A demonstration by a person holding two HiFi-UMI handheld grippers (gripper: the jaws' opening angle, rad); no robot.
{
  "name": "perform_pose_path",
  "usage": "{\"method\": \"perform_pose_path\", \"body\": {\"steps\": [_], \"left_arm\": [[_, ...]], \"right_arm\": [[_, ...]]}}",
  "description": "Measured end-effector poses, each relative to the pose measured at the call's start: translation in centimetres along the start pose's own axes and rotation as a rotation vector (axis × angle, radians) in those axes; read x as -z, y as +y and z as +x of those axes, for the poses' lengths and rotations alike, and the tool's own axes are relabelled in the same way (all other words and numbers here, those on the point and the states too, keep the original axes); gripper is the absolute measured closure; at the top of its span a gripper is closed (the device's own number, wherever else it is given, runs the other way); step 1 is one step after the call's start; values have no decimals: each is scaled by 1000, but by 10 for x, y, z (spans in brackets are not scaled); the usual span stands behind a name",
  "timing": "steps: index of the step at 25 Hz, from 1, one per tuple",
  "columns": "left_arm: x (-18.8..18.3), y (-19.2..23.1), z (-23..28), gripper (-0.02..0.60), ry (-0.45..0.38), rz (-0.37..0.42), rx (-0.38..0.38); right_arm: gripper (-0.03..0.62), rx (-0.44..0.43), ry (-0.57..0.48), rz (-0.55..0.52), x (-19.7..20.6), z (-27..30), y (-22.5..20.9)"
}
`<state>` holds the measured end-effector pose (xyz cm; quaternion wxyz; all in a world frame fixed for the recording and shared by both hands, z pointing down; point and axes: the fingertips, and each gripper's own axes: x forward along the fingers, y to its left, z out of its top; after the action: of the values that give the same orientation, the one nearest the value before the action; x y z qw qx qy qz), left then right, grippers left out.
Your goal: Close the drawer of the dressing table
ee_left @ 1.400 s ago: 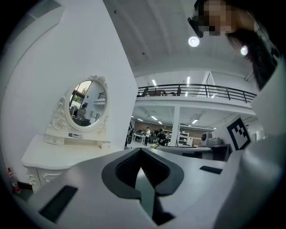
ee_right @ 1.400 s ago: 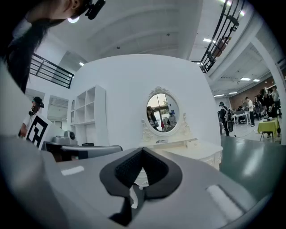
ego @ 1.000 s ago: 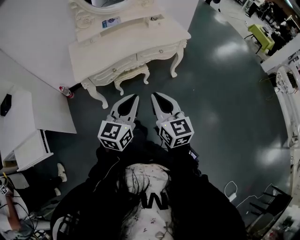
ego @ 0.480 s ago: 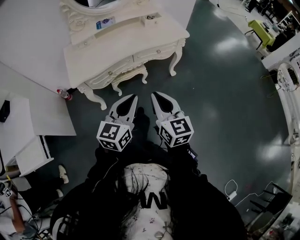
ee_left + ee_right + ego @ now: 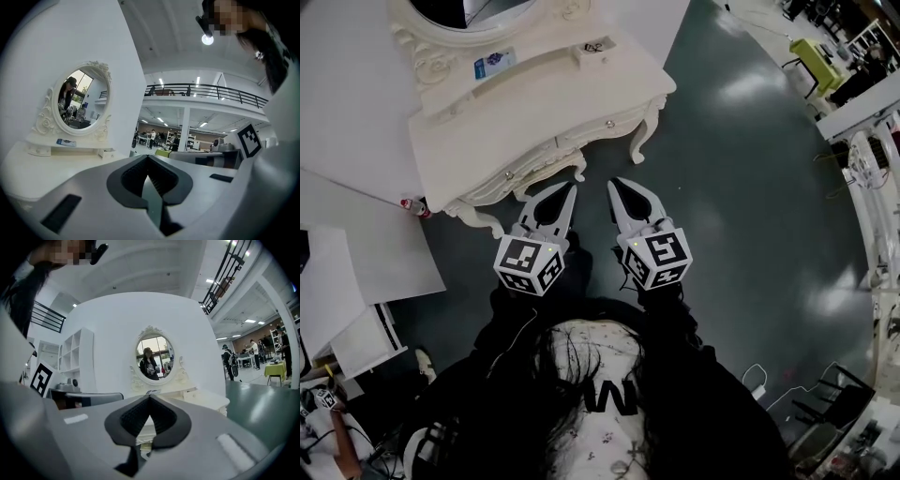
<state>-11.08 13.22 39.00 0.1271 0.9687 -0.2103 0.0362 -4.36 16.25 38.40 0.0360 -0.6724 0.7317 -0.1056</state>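
right hand-held gripper [image 5: 150, 398]: jaws together, empty | dressing table [image 5: 206, 400]: ahead | oval mirror [image 5: 155, 357]: above jaw tips

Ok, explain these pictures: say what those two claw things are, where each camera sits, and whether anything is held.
A person holds two hand tools: the left gripper and the right gripper. The head view looks down from a camera on the person's head; each gripper view comes from a camera riding on that gripper, looking along its jaws. Ahead stands a white dressing table with an oval mirror; a small flat blue item lies below the mirror. Both grippers are shut and hold nothing.
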Motion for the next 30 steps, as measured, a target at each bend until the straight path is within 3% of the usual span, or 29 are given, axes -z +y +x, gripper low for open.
{"method": "perform_pose_path", "body": {"steps": [16, 30], "left_arm": [[-50, 111, 127, 581, 15, 14, 94], [-56, 167, 177, 581, 31, -6, 94]], "right_arm": [[586, 63, -6, 40, -42, 151, -73], [586, 54, 53, 0, -39, 234, -99]]}}
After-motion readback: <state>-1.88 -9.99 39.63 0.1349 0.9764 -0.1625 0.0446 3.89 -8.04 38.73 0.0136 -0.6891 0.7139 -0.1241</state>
